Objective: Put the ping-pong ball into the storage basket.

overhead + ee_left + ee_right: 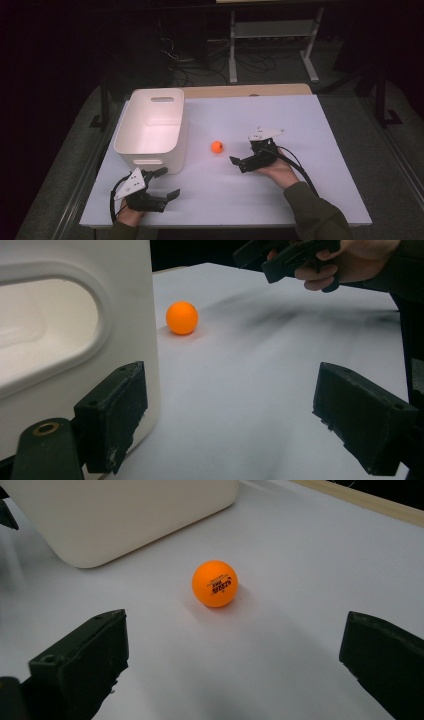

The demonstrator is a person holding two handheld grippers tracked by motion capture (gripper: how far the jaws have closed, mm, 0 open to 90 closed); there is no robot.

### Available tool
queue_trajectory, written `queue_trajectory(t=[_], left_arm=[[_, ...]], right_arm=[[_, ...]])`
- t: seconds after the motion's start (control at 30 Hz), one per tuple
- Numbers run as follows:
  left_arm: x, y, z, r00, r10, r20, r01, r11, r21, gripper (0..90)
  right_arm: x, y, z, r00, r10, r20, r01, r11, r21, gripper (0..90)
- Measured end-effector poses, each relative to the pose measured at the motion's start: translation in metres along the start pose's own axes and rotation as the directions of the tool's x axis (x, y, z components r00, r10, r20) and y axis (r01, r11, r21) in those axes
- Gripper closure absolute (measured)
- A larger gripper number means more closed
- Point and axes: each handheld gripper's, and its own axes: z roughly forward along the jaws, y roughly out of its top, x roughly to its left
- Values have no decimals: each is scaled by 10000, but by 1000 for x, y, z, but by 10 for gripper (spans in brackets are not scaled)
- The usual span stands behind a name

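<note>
An orange ball rests on the white table, just right of a white handled bin. My right gripper lies a little to the ball's right, open and empty, pointing at it. Its own view has the ball centred ahead of the wide-apart jaws of the right gripper, with the bin beyond. My left gripper sits at the bin's near right corner, open and empty. From the left gripper I see the bin wall, the ball and the right gripper.
A wooden strip runs along the table's far edge. Behind it stand a metal frame and loose cables on a dark floor. Bare tabletop stretches to the right of the ball and along the front edge.
</note>
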Motion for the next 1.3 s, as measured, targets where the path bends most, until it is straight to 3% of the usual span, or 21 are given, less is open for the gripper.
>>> queue_trajectory(t=[1.3], left_arm=[[0,0,0,10000,-4,5,4,10000,10,140]], right_arm=[[3,17,19,9995,-223,-202,222,9997,-27,0]])
